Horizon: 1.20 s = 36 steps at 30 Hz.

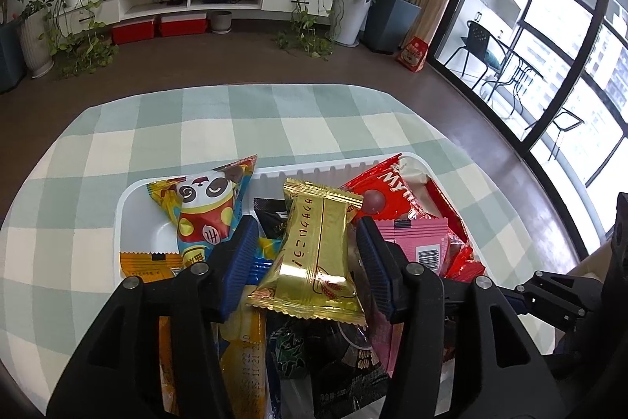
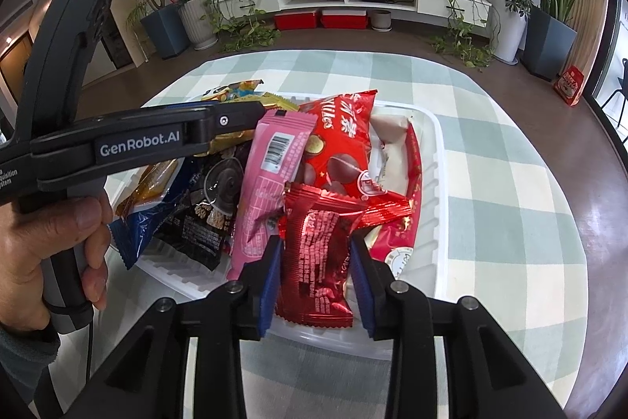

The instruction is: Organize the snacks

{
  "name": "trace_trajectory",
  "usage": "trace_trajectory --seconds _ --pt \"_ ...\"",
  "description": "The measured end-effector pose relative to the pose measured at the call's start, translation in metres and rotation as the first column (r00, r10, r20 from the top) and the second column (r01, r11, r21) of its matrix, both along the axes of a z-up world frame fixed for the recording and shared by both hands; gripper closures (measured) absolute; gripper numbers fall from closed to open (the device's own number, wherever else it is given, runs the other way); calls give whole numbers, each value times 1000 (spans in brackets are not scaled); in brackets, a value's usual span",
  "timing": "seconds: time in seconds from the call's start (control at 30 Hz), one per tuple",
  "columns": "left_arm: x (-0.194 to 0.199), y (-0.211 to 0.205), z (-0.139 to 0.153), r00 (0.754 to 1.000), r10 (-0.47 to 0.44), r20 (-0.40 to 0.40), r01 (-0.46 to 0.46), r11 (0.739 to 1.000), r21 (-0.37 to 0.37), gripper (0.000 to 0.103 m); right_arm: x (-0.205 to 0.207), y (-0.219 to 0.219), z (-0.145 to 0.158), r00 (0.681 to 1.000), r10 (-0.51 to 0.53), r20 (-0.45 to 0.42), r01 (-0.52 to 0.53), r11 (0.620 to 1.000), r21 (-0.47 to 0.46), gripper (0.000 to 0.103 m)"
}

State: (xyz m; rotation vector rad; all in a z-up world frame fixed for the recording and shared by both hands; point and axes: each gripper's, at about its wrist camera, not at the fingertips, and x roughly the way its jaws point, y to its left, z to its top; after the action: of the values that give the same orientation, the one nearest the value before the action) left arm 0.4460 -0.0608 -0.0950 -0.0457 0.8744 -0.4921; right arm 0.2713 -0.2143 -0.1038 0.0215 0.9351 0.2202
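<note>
A white plastic tray (image 1: 129,199) on the checked tablecloth holds several snack packets. In the left wrist view my left gripper (image 1: 310,246) is open, its blue pads on either side of a gold packet (image 1: 318,250) that lies on the pile without touching them. A panda packet (image 1: 208,207), a red chocolate packet (image 1: 388,195) and a pink packet (image 1: 424,242) lie around it. In the right wrist view my right gripper (image 2: 316,271) is open around a dark red foil packet (image 2: 318,262) at the tray's (image 2: 437,183) near edge, beside the pink packet (image 2: 271,175).
The left gripper's body and the hand holding it (image 2: 59,230) cross the left side of the right wrist view. The tablecloth (image 2: 510,183) stretches to the right of the tray. Potted plants and a TV cabinet stand on the floor behind the table.
</note>
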Motion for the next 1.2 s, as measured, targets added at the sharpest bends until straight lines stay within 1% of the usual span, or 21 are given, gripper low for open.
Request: trace_trajectory --seconds 0.13,0.37,0.43,0.5,0.6,0.67,0.7,0.73,0.77,0.83,0.97,1.1,1.17,1.2 --pt "-2 0 2 1000 0 7 0 1000 2 53 -2 1 2 1000 -2 6 2 1000 0 61" --pt "-3 -1 3 1000 -2 10 2 1000 -1 53 -3 2 4 1000 -8 13 8 1000 -3 59" --pt "-3 -1 4 1000 0 12 0 1000 -4 52 -3 1 5 1000 -11 15 11 1000 -2 55" --pt "-3 -1 4 1000 0 14 0 1000 -4 47 -3 1 6 1000 -14 20 14 1000 0 53" --pt "-4 0 5 1000 0 17 0 1000 -8 46 -3 1 8 1000 -13 24 13 1000 6 52" --pt "-8 1 9 1000 5 27 -4 1000 -9 40 -4 2 9 999 -12 31 12 1000 11 52" --pt "-9 2 10 1000 7 30 -6 1000 -13 37 -5 2 11 999 -12 37 11 1000 11 49" --pt "-10 2 12 999 8 33 -7 1000 -15 36 -6 2 12 999 -12 43 12 1000 12 46" --pt "-12 2 14 999 10 39 -10 1000 -13 36 -6 2 13 999 -13 49 12 1000 14 44" --pt "-14 3 17 999 13 48 -13 1000 -9 29 -6 2 16 998 -15 59 14 1000 16 43" --pt "-18 3 19 998 24 55 -25 1000 16 28 -5 2 17 998 -18 66 18 1000 9 42" --pt "-21 8 23 996 44 73 -46 999 19 28 -6 -1 18 997 -30 69 30 1000 9 42" --pt "-25 12 28 993 61 98 -65 997 31 19 -8 -4 19 997 -37 72 36 999 14 42" --pt "-27 14 31 991 74 113 -79 996 35 12 -8 -5 20 996 -42 78 41 999 17 41"
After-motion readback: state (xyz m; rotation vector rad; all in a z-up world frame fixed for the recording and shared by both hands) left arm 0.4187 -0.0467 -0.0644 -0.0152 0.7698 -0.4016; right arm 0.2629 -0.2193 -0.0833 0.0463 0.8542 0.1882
